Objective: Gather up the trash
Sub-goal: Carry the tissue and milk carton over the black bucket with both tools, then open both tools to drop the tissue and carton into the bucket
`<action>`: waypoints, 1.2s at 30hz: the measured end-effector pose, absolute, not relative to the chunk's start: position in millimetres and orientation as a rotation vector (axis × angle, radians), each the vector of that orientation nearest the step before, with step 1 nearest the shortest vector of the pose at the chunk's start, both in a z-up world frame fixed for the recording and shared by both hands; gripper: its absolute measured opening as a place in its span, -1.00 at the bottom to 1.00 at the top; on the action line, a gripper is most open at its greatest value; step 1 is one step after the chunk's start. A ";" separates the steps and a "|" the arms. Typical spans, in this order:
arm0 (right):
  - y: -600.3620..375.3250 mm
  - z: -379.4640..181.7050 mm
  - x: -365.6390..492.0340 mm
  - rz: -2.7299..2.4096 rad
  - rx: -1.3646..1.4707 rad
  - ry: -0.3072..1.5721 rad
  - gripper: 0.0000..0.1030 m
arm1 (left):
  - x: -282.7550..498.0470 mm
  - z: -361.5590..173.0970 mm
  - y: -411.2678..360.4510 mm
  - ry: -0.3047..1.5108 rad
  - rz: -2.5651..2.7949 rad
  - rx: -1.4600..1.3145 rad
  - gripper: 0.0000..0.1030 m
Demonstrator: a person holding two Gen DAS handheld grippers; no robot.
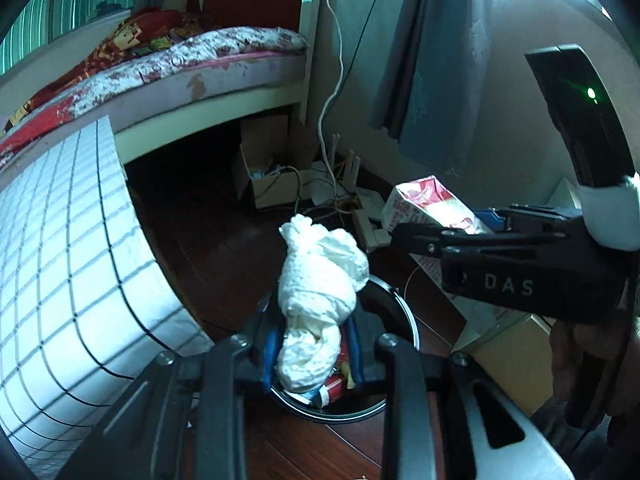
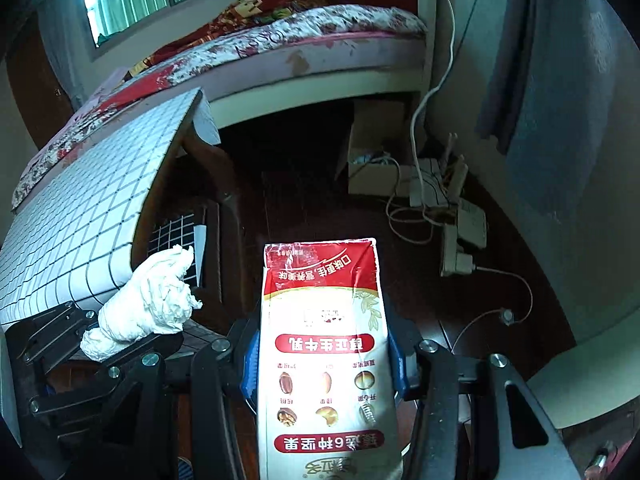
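Observation:
My left gripper [image 1: 310, 344] is shut on a crumpled white tissue wad [image 1: 320, 280] and holds it above a round black trash bin [image 1: 400, 300] that has wrappers and a red can inside. My right gripper [image 2: 322, 364] is shut on a red and white milk carton [image 2: 324, 344], upside down in its view. The carton also shows in the left wrist view [image 1: 432, 208], to the right of the bin and higher. The tissue wad also shows at the left of the right wrist view [image 2: 148, 304].
A table with a white grid-pattern cloth [image 1: 60, 240] stands at the left. A bed [image 1: 180, 64] lies behind it. A cardboard box [image 1: 272, 176], cables and a power strip [image 2: 460, 232] lie on the dark wood floor by the wall. A grey curtain [image 1: 440, 60] hangs at the right.

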State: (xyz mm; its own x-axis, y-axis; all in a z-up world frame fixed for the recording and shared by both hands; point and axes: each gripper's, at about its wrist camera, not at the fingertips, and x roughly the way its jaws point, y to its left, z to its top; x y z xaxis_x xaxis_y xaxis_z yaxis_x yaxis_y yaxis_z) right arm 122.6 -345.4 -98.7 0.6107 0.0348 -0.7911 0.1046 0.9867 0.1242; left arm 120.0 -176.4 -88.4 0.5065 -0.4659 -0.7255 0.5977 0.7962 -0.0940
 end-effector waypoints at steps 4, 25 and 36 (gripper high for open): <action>-349.3 -119.7 124.1 -0.032 0.187 0.958 -0.01 | 121.8 -106.5 -183.1 0.861 -0.649 0.168 -0.44; -359.3 -205.0 175.4 0.043 0.281 1.152 0.00 | 149.2 -193.6 -201.1 1.083 -0.636 0.105 -0.30; -383.0 -235.5 174.2 -0.087 0.331 1.215 0.98 | 145.6 -211.6 -180.1 1.085 -0.478 0.083 0.85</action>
State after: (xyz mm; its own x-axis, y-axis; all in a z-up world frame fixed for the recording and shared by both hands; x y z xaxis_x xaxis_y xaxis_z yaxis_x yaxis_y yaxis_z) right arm 174.2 -383.0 -235.5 0.3518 0.1101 -0.9296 0.2414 0.9488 0.2038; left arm 145.6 -180.1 -211.6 0.3761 -0.3335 -0.8645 0.4135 0.8953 -0.1655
